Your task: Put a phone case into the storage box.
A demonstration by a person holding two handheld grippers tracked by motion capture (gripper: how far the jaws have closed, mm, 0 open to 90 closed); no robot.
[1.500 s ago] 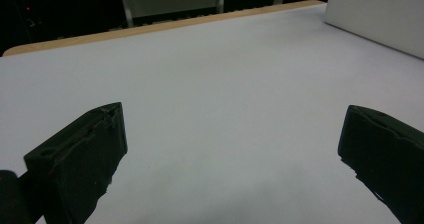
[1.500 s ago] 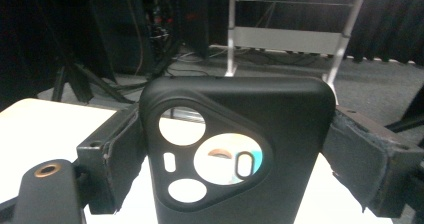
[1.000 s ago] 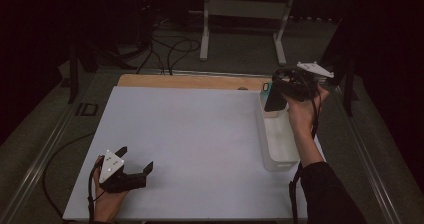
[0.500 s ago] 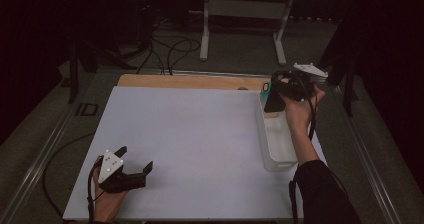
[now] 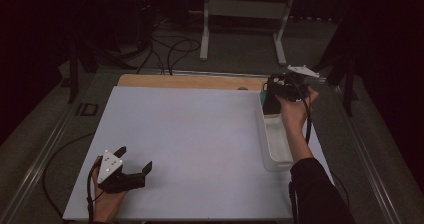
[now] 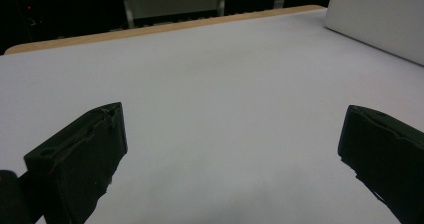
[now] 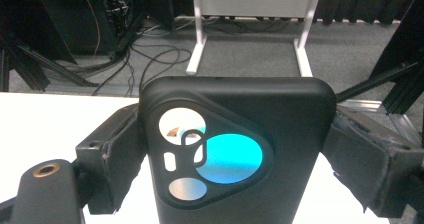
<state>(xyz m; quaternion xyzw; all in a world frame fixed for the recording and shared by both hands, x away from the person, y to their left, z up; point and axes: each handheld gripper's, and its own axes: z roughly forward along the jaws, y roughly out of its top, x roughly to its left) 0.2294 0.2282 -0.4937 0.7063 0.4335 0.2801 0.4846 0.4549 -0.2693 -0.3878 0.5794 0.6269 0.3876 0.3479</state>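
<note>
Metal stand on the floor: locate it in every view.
High view: metal stand top centre, beyond the table's far edge.
Left gripper view: top centre, behind the table.
Right gripper view: top centre, above the phone case.
Shared landmark: the white table.

Worktop (image 5: 200, 134): the bin (image 5: 276, 144) lies along its right edge, long side running front to back. The right gripper (image 5: 274, 95) sits above the bin's far end, with the phone case (image 7: 235, 159) upright between its jaws. The left gripper (image 5: 131, 170) rests on the worktop at the near left corner, well apart from the bin. Behind the worktop, on the floor: a metal stand (image 5: 240, 14) at centre, loose cables (image 5: 165, 49) to its left.
</note>
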